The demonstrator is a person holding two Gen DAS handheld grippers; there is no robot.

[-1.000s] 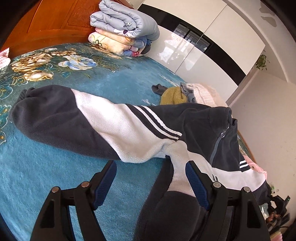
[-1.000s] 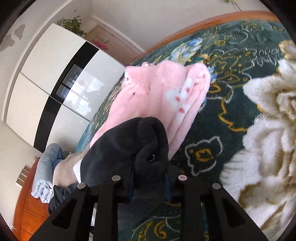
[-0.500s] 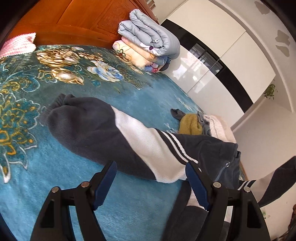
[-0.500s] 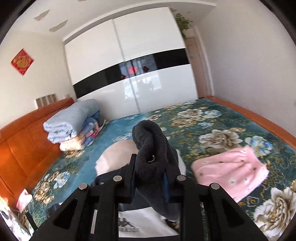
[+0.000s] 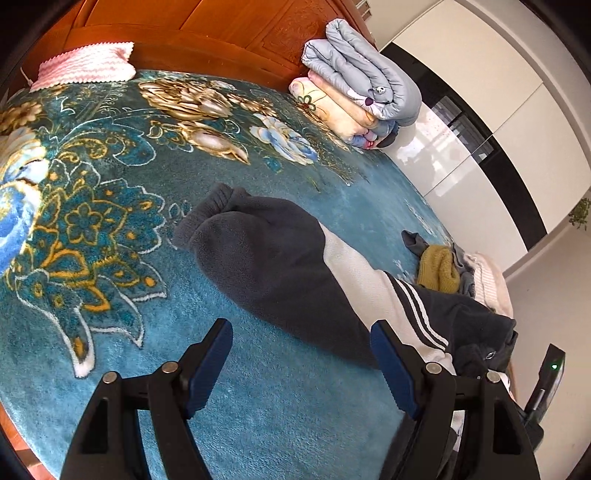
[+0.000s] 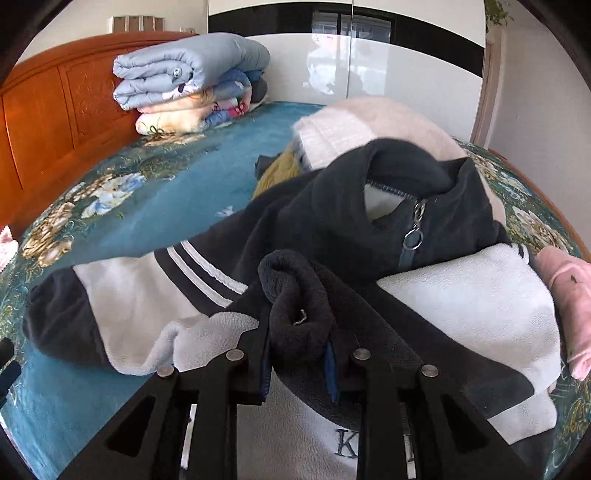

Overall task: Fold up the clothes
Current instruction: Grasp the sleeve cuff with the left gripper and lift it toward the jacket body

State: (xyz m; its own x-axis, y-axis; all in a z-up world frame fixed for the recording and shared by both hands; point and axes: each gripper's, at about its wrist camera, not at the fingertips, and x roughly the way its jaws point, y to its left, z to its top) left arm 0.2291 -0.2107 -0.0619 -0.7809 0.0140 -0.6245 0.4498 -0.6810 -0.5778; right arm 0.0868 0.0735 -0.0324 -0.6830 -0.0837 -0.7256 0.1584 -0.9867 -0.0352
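Note:
A dark grey and white fleece jacket (image 6: 443, 295) lies on the teal floral bedspread (image 5: 184, 369). Its left sleeve (image 5: 280, 269) stretches out flat toward the headboard, dark cuff at the end. My left gripper (image 5: 301, 354) is open and empty, hovering just above the bedspread beside that sleeve. My right gripper (image 6: 295, 350) is shut on the other sleeve's dark cuff (image 6: 295, 295) and holds it over the jacket's chest, below the zip collar (image 6: 413, 221).
Folded quilts (image 5: 362, 81) are stacked by the orange wooden headboard (image 5: 184, 22). A pile with a mustard garment (image 5: 439, 269) lies beyond the jacket. A pink garment (image 6: 565, 295) lies at the right. A pink towel (image 5: 85, 64) sits by the headboard. White wardrobes (image 6: 406, 74) stand behind.
My right gripper has swung the sleeve cuff from beside the pink garment across over the jacket's front. My left gripper has moved along the outstretched sleeve toward its cuff, still open.

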